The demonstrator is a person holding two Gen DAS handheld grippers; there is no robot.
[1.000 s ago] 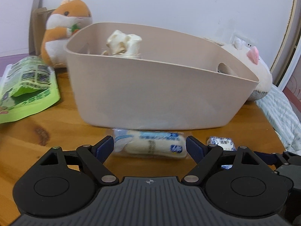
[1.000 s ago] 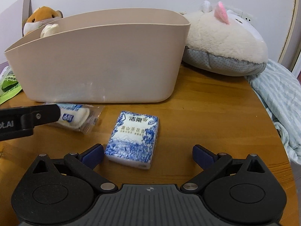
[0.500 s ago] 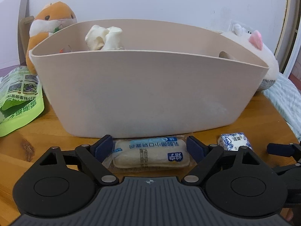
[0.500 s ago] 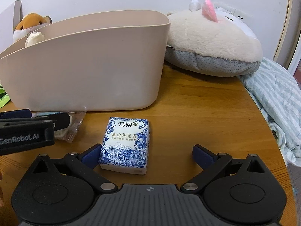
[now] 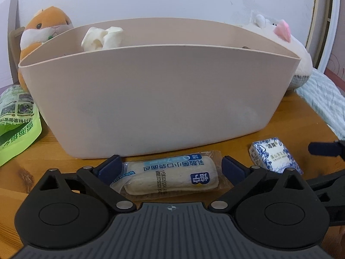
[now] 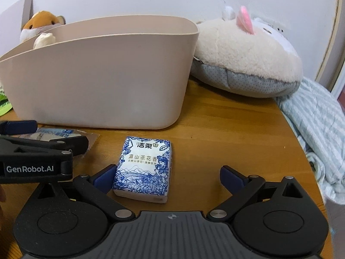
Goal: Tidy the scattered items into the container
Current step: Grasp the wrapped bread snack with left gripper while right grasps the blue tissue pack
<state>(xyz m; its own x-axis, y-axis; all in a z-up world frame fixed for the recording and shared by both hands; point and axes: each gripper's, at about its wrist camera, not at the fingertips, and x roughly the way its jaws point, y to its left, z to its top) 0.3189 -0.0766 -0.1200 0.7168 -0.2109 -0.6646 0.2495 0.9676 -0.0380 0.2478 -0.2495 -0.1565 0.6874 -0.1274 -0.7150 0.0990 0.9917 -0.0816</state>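
Both tools advanced: left tool [image 5: 170, 168] straddles bread packet [image 5: 170, 176], wrapper edge hidden

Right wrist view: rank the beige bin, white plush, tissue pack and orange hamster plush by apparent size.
1. beige bin
2. white plush
3. tissue pack, though nearness to the camera inflates it
4. orange hamster plush, partly hidden behind the bin

A wrapped bread roll [image 5: 171, 177] and a blue-patterned tissue pack [image 6: 143, 166] lay flat before the beige container [image 5: 159, 99].
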